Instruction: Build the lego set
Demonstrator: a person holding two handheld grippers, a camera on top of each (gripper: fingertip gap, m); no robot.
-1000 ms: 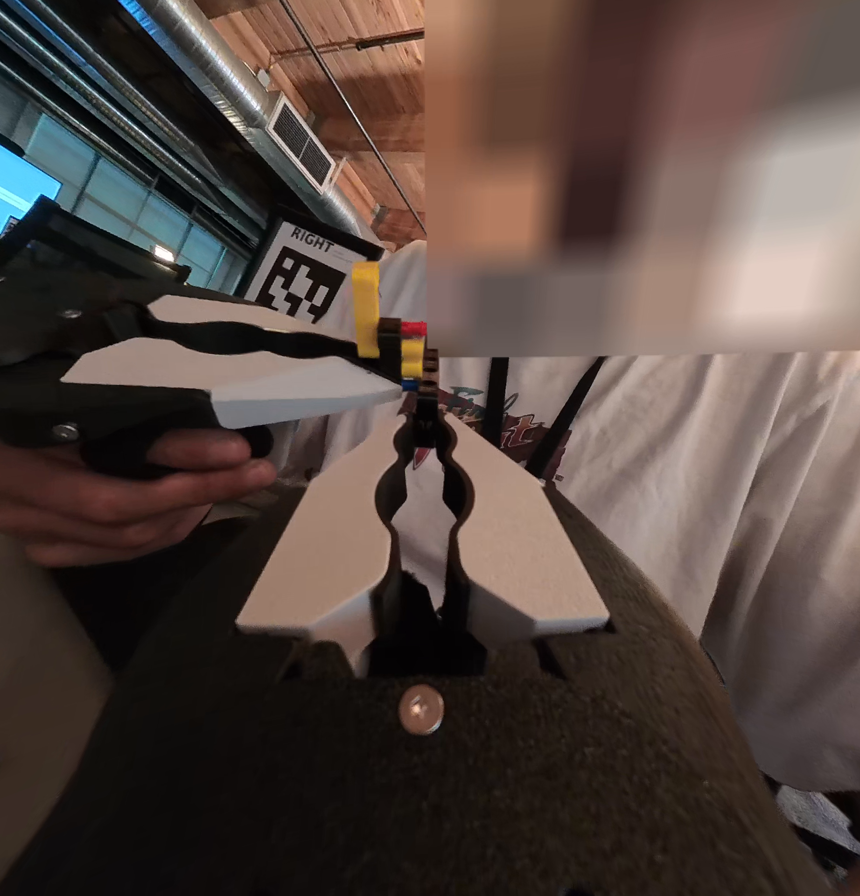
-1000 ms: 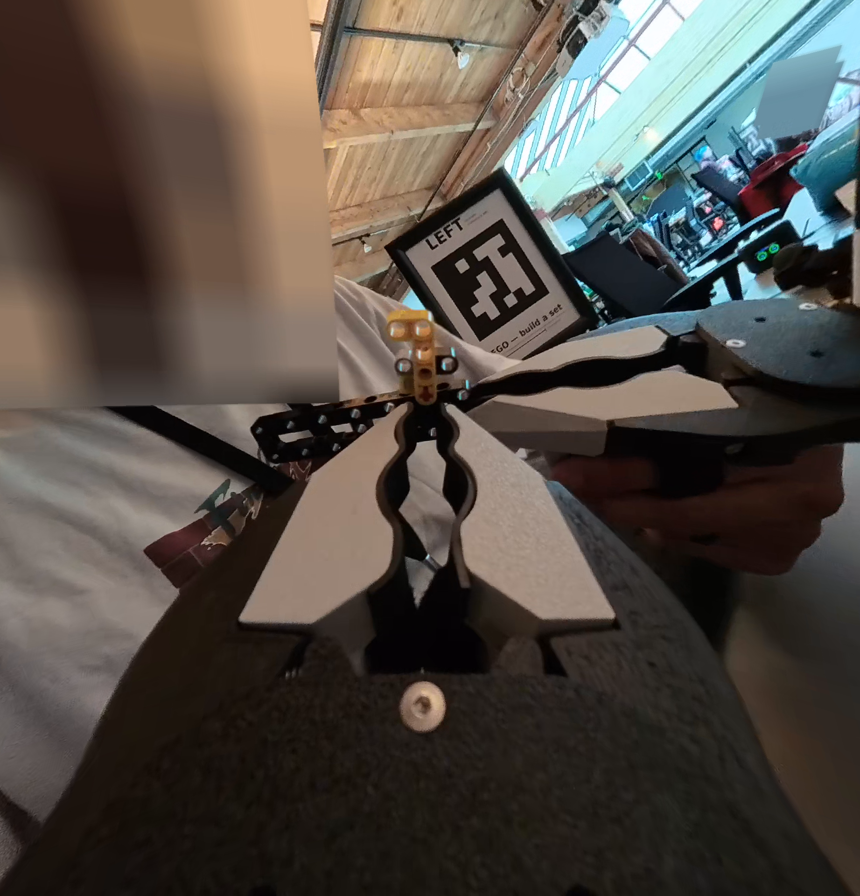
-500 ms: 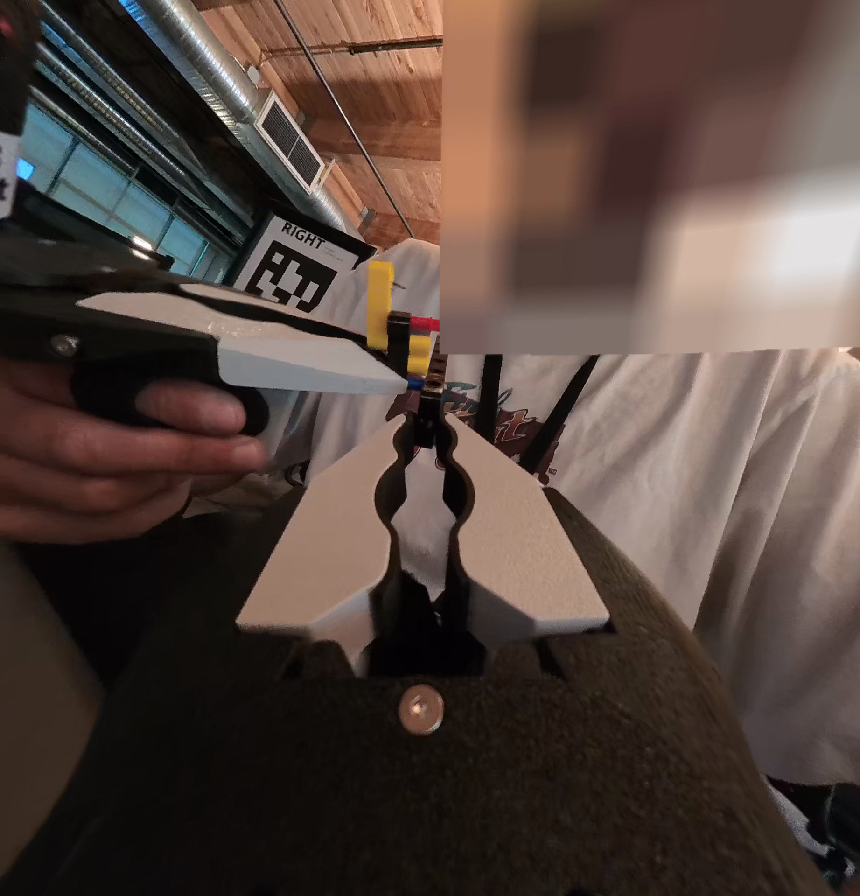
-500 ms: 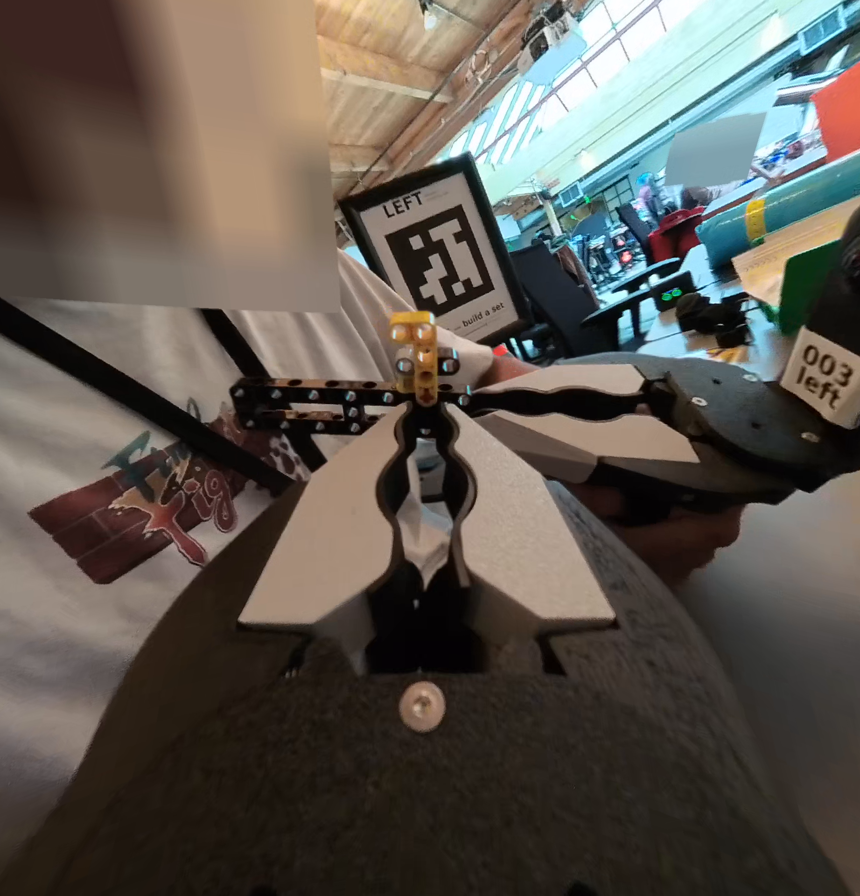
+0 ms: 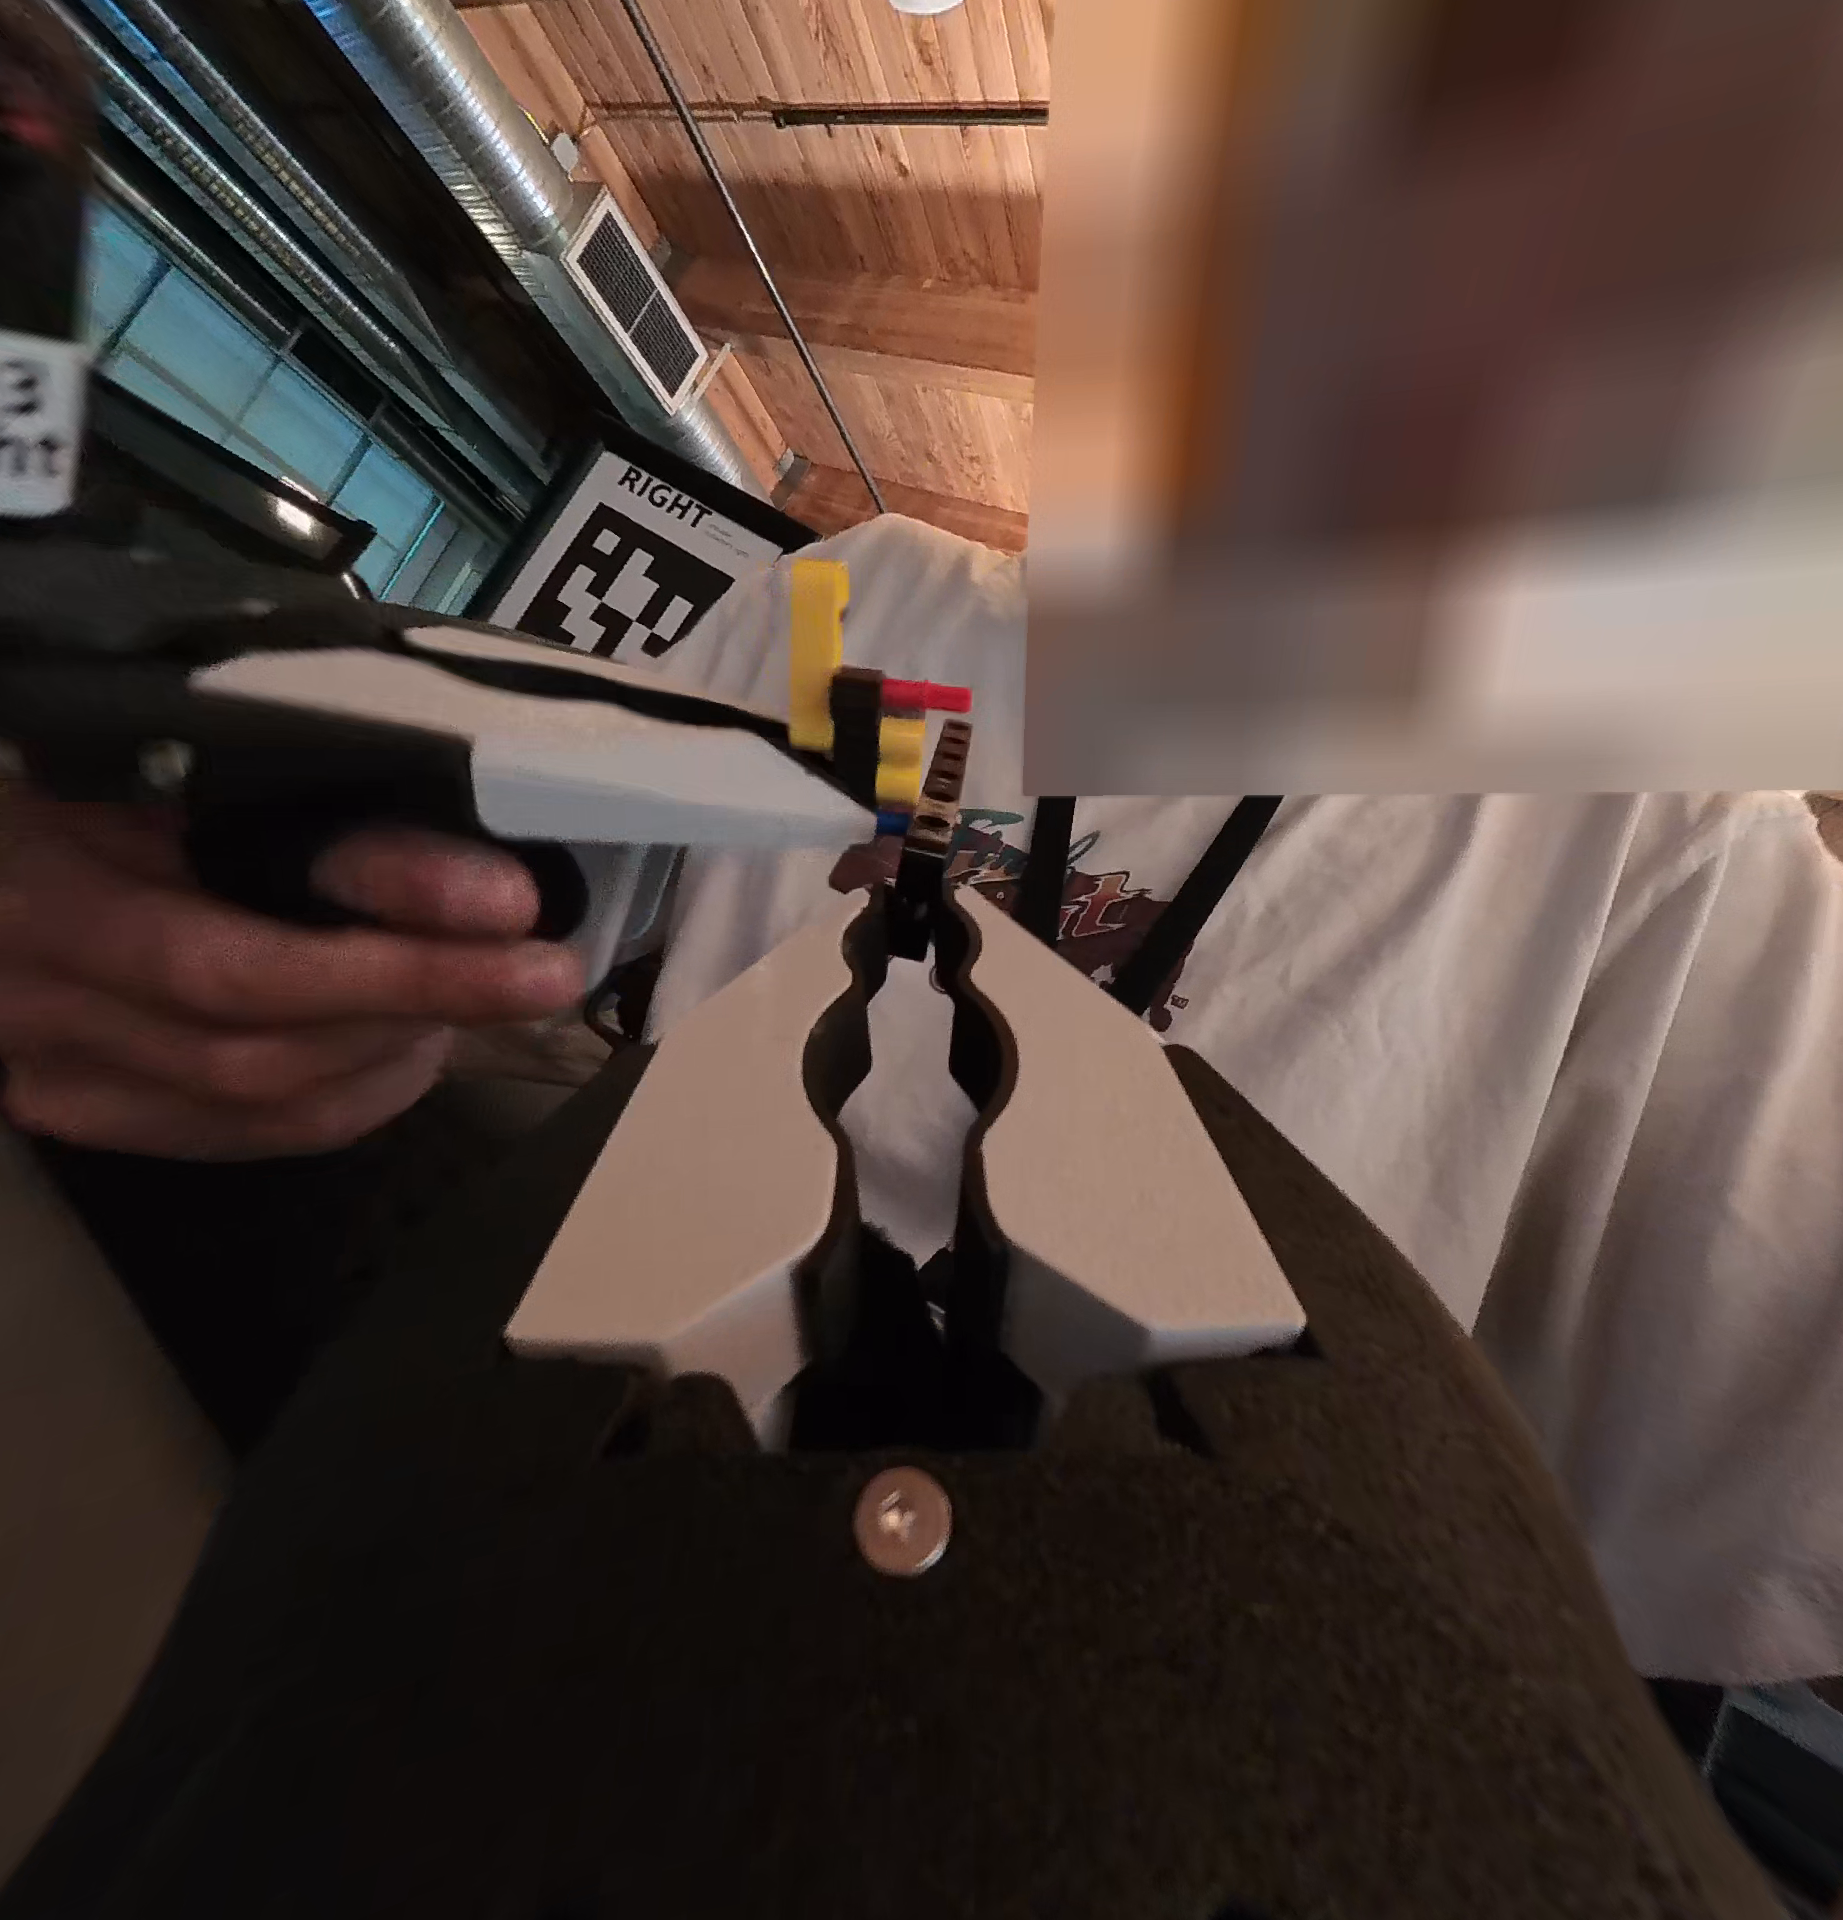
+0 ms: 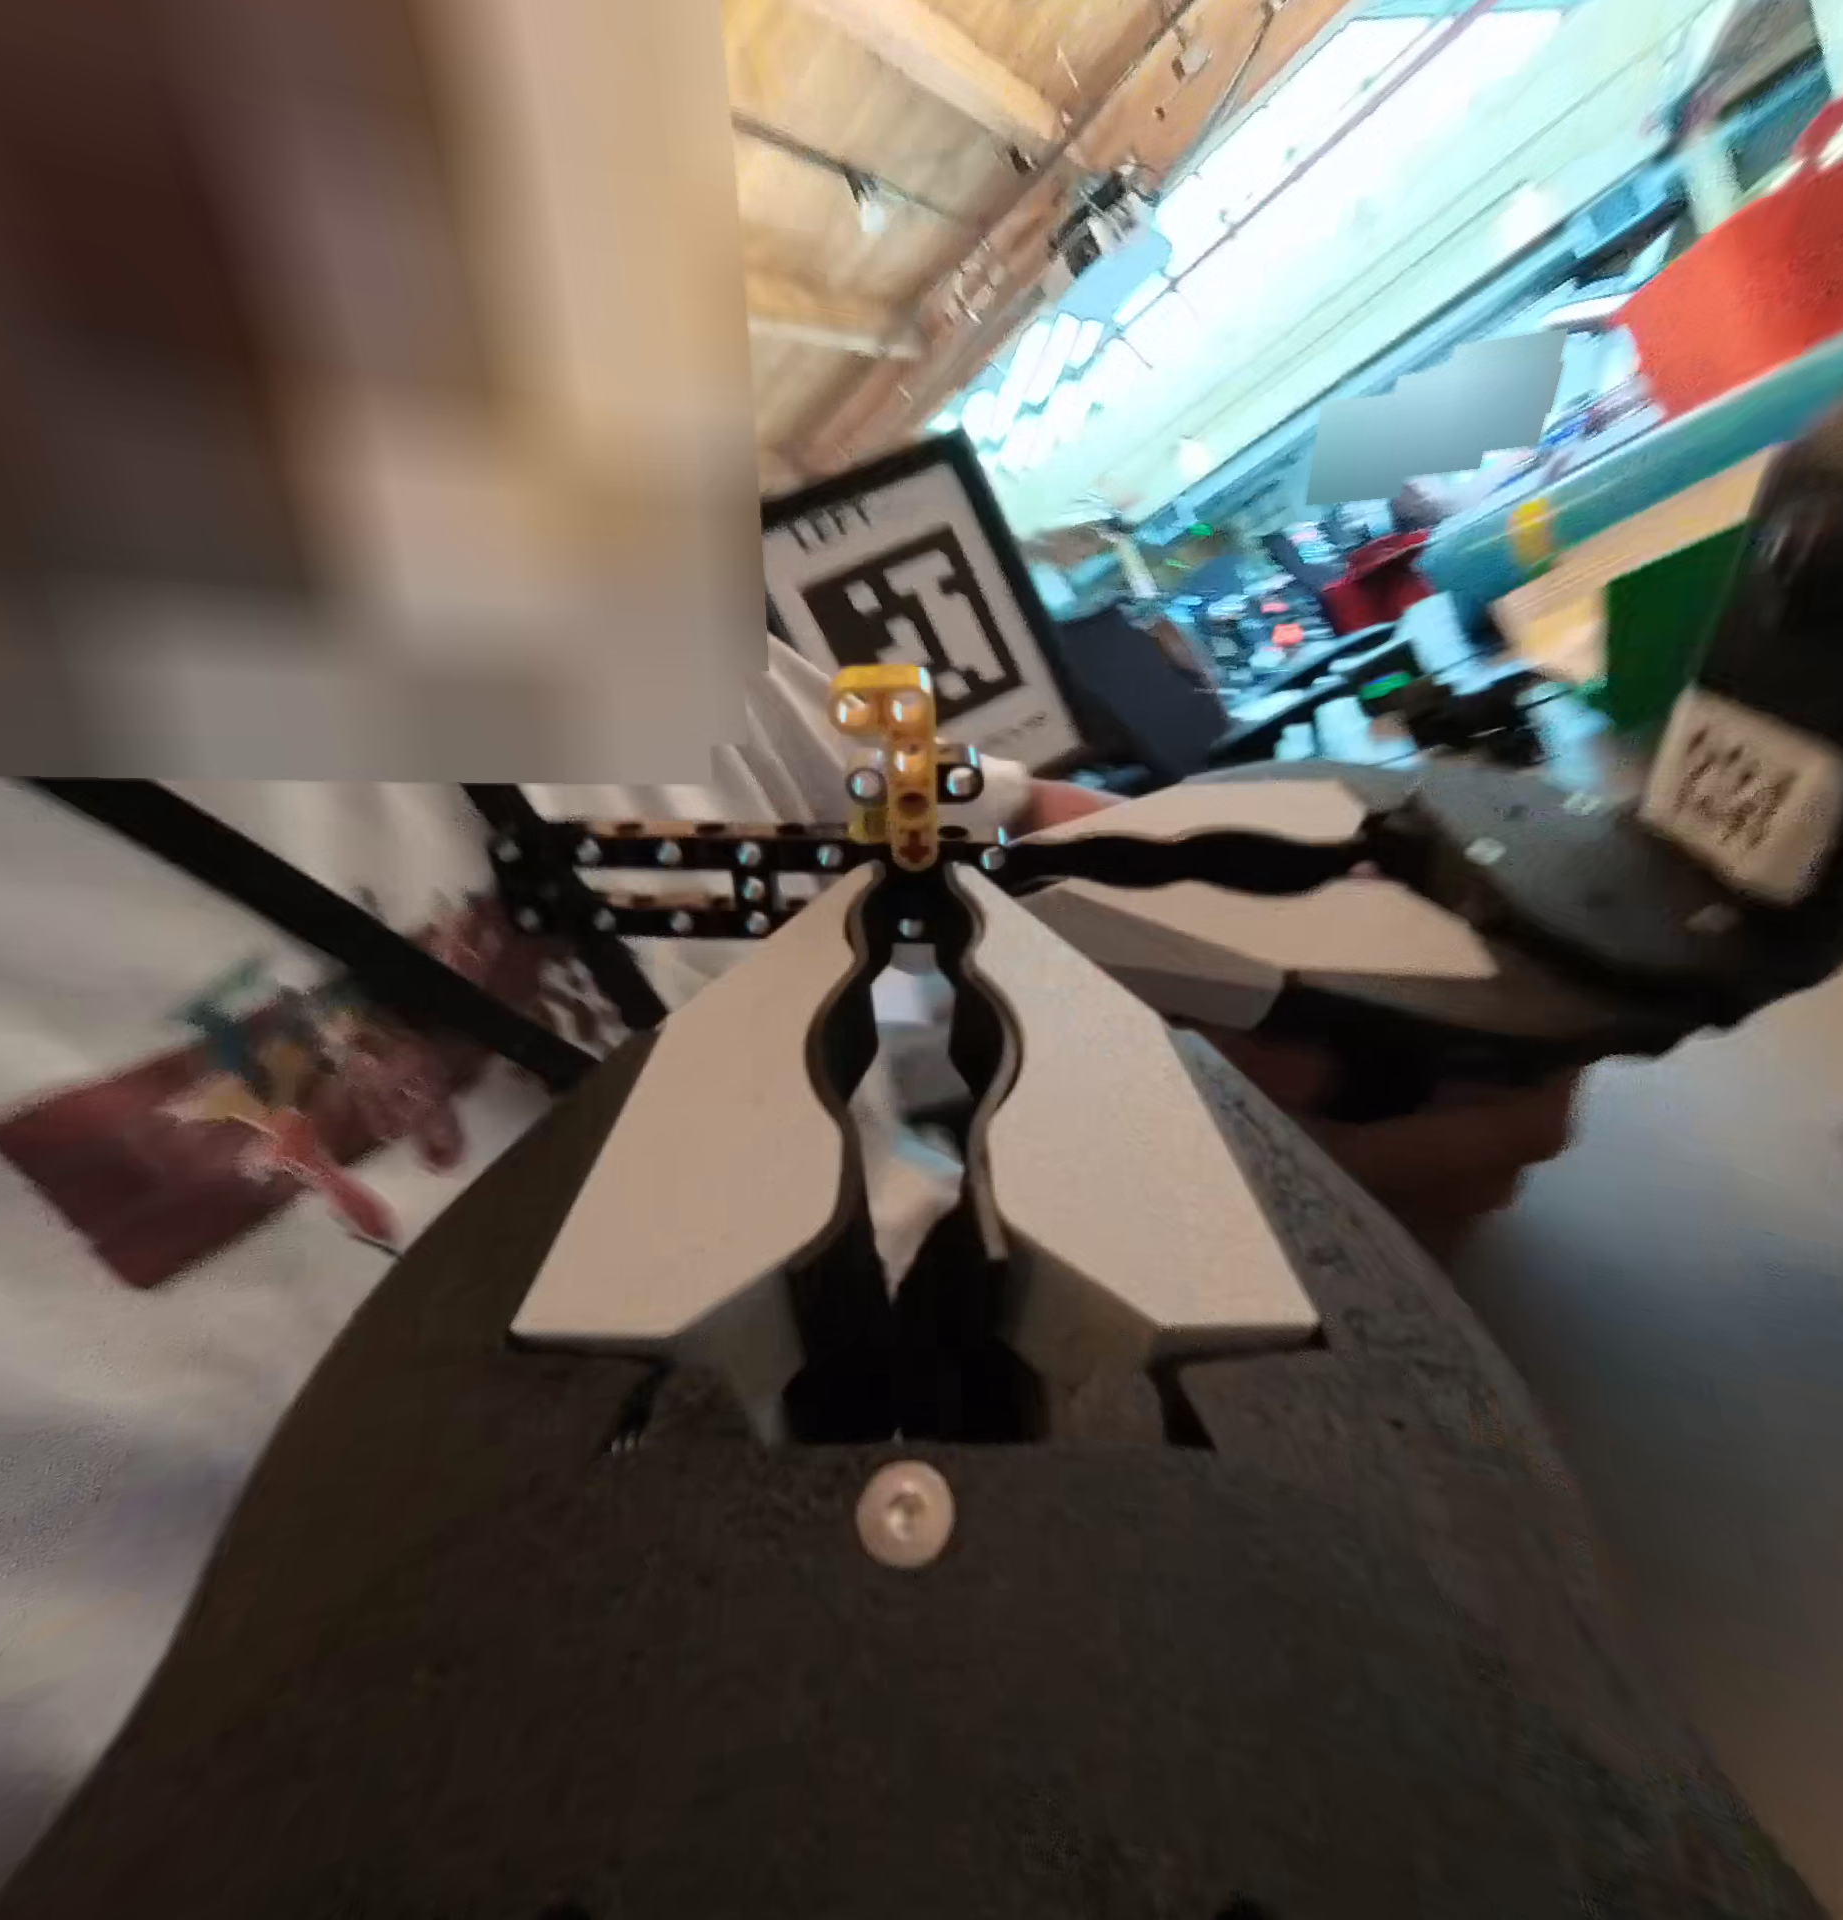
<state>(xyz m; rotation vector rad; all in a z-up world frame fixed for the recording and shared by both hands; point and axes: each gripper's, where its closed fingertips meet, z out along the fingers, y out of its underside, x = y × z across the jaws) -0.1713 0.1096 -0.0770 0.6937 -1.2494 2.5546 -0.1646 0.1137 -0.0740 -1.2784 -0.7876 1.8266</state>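
2 tongs — left tongs (image 5: 912,914) and right tongs (image 6: 912,888) — both clenched on black lego frame (image 6: 678,883)

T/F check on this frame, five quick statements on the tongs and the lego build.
1. Both tongs are shut on the same lego assembly. True: the left tongs and the right tongs each pinch the black beam frame.
2. The yellow piece lies on a table. False: it stands on top of the frame, held in mid-air in front of the person's white shirt.
3. A red pin sticks out of the stack near the yellow piece. True.
4. The right tongs are wide open. False: their tips close on the frame.
5. The black frame is a solid plate without holes. False: it is rows of holed beams.
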